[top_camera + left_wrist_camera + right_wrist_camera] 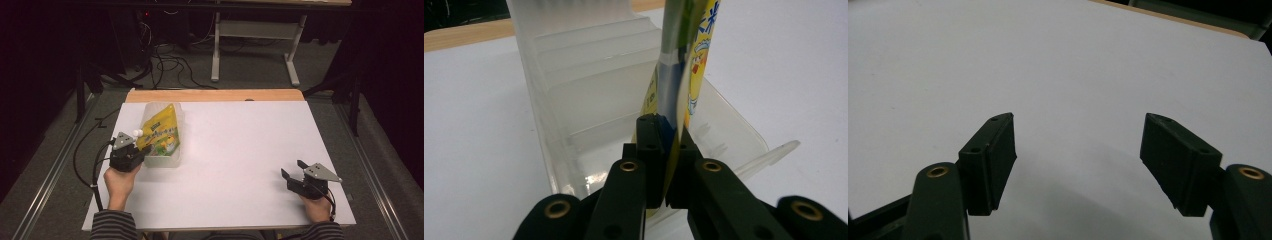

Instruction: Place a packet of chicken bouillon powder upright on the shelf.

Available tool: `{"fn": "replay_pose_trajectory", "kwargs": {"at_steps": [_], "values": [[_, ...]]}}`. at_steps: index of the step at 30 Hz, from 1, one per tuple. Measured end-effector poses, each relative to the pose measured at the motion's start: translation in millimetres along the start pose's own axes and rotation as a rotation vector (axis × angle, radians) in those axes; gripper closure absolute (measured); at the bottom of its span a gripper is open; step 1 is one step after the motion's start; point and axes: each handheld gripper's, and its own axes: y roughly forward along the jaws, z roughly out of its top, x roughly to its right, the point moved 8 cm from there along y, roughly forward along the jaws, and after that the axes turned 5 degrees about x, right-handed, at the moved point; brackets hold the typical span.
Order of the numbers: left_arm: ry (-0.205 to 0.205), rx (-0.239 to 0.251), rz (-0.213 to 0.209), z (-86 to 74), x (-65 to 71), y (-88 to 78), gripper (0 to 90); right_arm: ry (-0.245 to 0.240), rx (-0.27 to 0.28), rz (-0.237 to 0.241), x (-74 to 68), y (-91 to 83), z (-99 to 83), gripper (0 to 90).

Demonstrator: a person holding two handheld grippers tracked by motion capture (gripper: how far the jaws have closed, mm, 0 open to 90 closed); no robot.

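Observation:
A yellow spouted pouch (161, 131) with a white cap (136, 133) stands tilted in a clear plastic container (169, 160) at the left of the white table (240, 135). My left gripper (140, 150) is shut on the pouch's near edge. In the left gripper view, the black jaws (667, 136) pinch the pouch (695, 70) above the container (589, 90). My right gripper (292, 168) rests low at the right front of the table. It stands open, with only bare tabletop between its fingers (1080, 150).
A wooden strip (215, 95) runs along the table's far edge. Beyond it, cables (170, 65) lie on the floor by the white legs of another table (216, 50). White tabletop (1048, 60) stretches between the two grippers.

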Motion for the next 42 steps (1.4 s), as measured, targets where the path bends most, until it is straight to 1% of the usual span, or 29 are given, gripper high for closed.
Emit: {"fn": "replay_pose_trajectory", "kwargs": {"at_steps": [4,5,8,10,13,16,18,20,21,22,23,24,26,27,29,34,36,37,39,41,42], "values": [[-0.004,-0.003,0.003,-1.3,-2.5,-0.7,84.3,0.004,0.001,-0.003,0.5,-0.2,0.0,31.0],[-0.007,0.006,0.013,-0.1,-4.0,-2.0,83.9,0.003,0.0,-0.002,0.5,0.0,0.0,31.0],[-0.009,0.015,0.016,1.4,-5.8,-4.0,82.8,-0.002,-0.001,-0.001,0.5,0.3,0.1,31.0],[-0.014,0.016,0.017,1.2,-6.8,-4.9,80.6,-0.001,0.001,-0.003,0.5,0.0,0.1,31.0],[-0.008,0.027,0.017,2.2,-5.3,-7.0,79.3,0.001,0.002,-0.002,0.4,-0.2,0.0,31.0],[-0.016,0.039,0.015,4.1,-4.7,-10.4,74.1,0.001,0.001,-0.003,0.4,-0.2,0.0,31.0],[-0.023,0.049,0.029,5.1,-6.3,-13.9,73.5,-0.001,0.001,-0.002,0.6,-0.1,0.1,31.0],[-0.027,0.051,0.036,5.5,-7.0,-15.4,70.2,-0.002,0.002,-0.002,0.5,-0.2,0.1,31.0],[-0.026,0.048,0.049,5.6,-7.3,-16.6,70.2,-0.002,0.002,-0.002,0.5,-0.2,0.1,31.0],[-0.012,0.046,0.062,5.8,-6.7,-17.9,66.9,0.005,0.002,-0.002,0.3,-0.4,0.0,30.9],[-0.005,0.046,0.069,5.7,-6.5,-18.4,66.9,0.005,0.002,-0.002,0.3,-0.4,0.0,30.9],[-0.001,0.041,0.081,4.4,-7.1,-19.5,63.8,0.003,0.005,-0.003,0.4,-0.5,0.2,30.9],[-0.006,0.038,0.083,3.7,-7.5,-20.0,61.0,0.006,0.008,-0.003,0.6,-0.9,0.3,30.9],[-0.009,0.043,0.088,3.5,-7.9,-20.8,61.0,0.006,0.008,-0.003,0.6,-0.9,0.3,30.9],[-0.019,0.057,0.079,3.3,-6.8,-23.6,58.8,0.005,0.006,-0.001,0.5,-0.4,0.2,30.9],[-0.017,0.073,0.094,2.2,-4.3,-30.4,56.1,0.007,0.007,0.0,0.4,-0.7,0.3,30.9],[-0.028,0.086,0.095,3.7,-2.9,-34.3,54.8,0.004,0.009,0.001,0.4,-0.7,0.4,30.9],[-0.028,0.086,0.095,3.7,-2.9,-34.3,54.3,0.004,0.009,0.0,0.4,-0.7,0.4,30.9],[-0.03,0.106,0.097,4.6,-0.7,-39.6,53.3,0.005,0.006,0.0,0.6,-0.4,0.3,30.9],[-0.032,0.111,0.1,4.2,-0.2,-41.0,52.5,0.0,0.007,0.001,1.0,-0.2,0.4,30.9],[-0.033,0.113,0.103,3.4,0.0,-42.4,51.5,0.004,0.007,0.0,0.7,-0.4,0.3,30.9]]}}
